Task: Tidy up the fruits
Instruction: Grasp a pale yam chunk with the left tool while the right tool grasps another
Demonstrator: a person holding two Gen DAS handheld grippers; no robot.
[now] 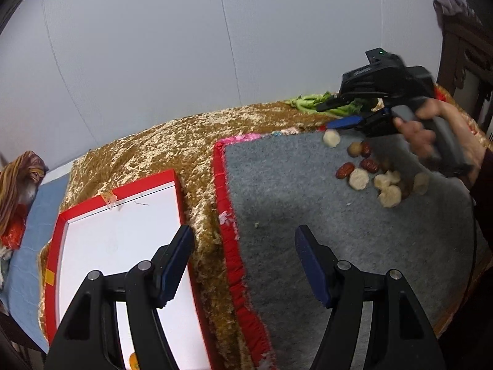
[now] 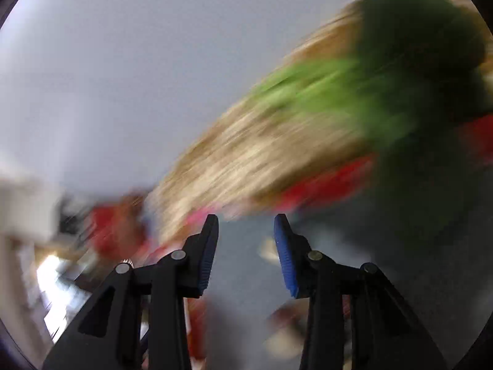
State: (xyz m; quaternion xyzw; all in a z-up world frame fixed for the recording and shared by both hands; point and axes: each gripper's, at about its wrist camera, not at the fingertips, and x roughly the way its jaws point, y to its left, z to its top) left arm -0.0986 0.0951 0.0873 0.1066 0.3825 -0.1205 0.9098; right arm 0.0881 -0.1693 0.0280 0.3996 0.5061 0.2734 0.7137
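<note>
Several fruits [image 1: 372, 172], red dates and pale rounds, lie clustered on our grey mat [image 1: 339, 246] at its far right. Our left gripper [image 1: 243, 265] hangs wide and empty over the mat's red edge beside the box [image 1: 123, 246]. Our right gripper [image 1: 340, 114], fingers apart and empty, hangs above the fruits; its own view is blurred.

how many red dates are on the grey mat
3 clearly visible, all in the fruit pile on the grey mat: one at its left edge, one mid-pile, one farther back. More may be hidden.
</note>
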